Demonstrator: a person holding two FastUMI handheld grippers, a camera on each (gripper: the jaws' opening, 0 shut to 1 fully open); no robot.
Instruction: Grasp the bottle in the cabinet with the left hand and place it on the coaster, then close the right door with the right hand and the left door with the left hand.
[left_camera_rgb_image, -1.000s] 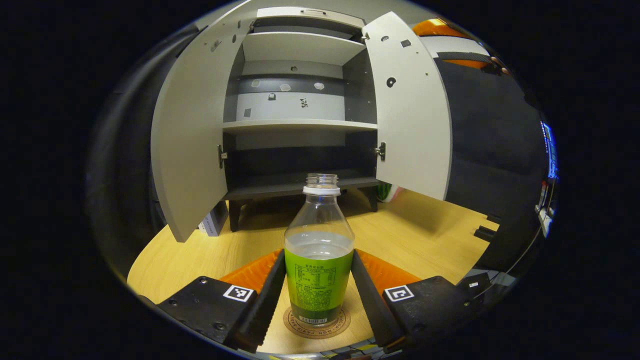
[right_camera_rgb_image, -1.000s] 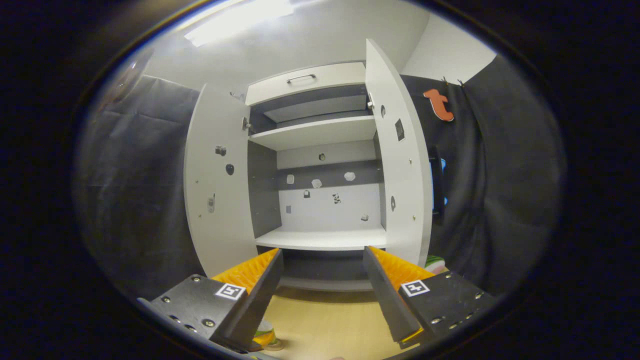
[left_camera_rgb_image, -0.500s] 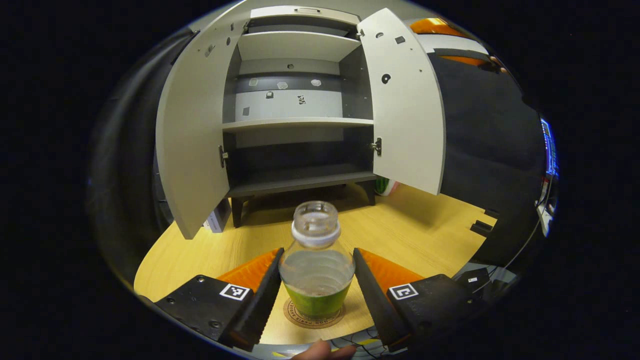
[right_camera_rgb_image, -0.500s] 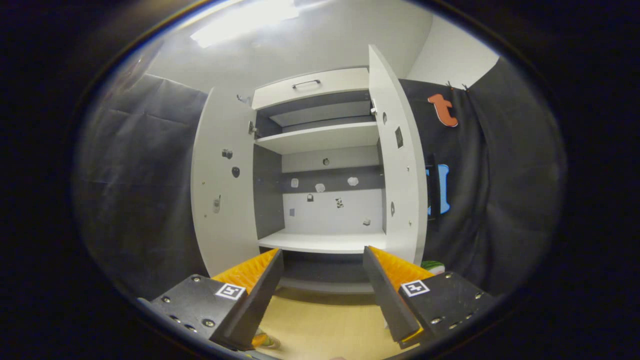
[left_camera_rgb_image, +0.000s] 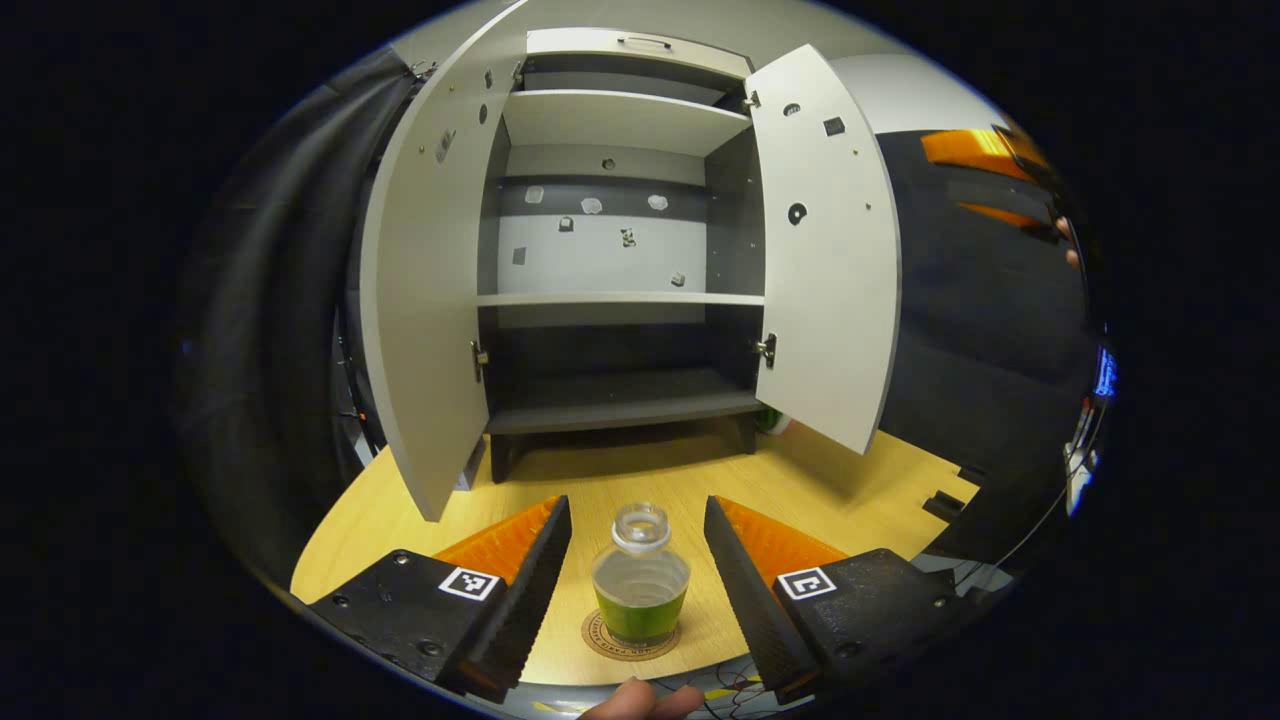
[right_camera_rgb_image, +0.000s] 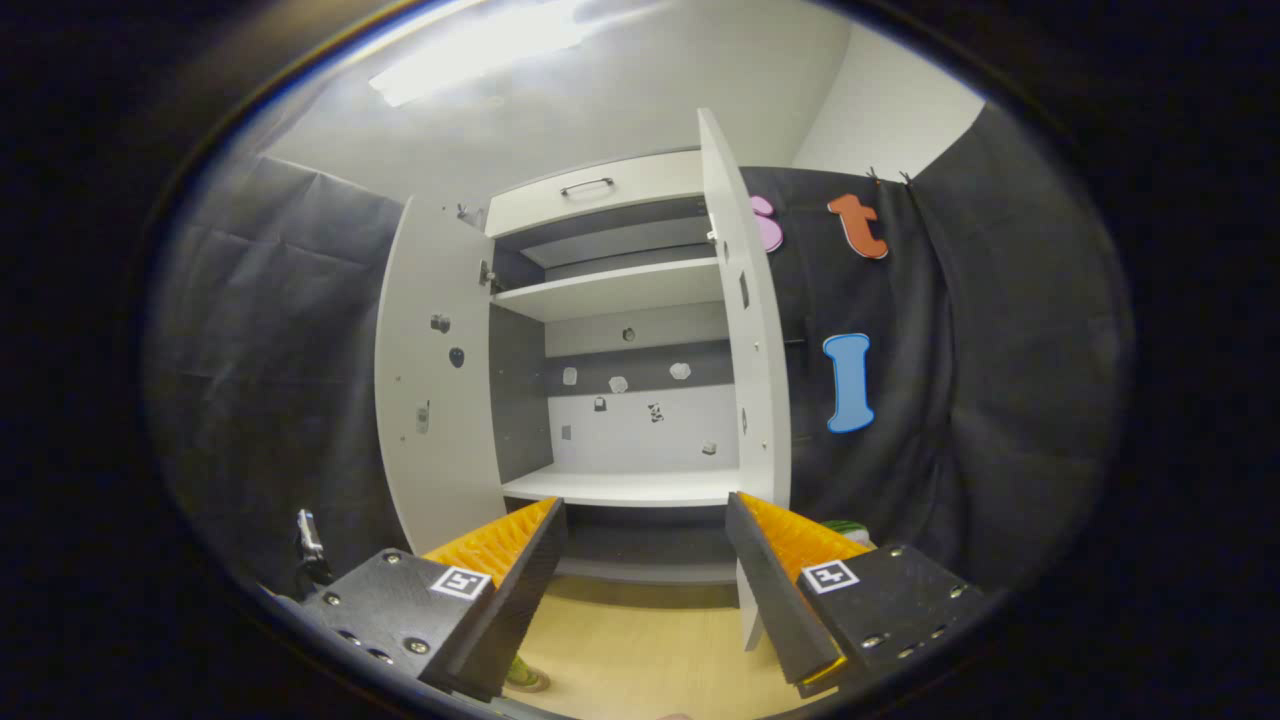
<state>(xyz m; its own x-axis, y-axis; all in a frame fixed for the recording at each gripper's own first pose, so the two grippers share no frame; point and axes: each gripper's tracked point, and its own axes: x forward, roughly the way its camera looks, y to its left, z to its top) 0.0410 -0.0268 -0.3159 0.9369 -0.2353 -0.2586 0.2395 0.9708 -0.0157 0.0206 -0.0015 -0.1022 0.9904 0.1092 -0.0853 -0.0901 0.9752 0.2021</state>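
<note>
bottle (left_camera_rgb_image: 640, 590) stands upright on coaster (left_camera_rgb_image: 630, 640) at 6 o'clock, between wide-spread left gripper (left_camera_rgb_image: 637, 560) fingers, untouched; right gripper (right_camera_rgb_image: 645, 560) fingers wide, both cabinet (left_camera_rgb_image: 620, 250) doors open.

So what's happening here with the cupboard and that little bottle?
A person works two hand-held grippers. The bottle stands on the coaster on the wooden table, between the open fingers of the left gripper, which are clear of it. Both cabinet doors, left door and right door, are open. The right gripper is open, facing the cabinet.
</note>
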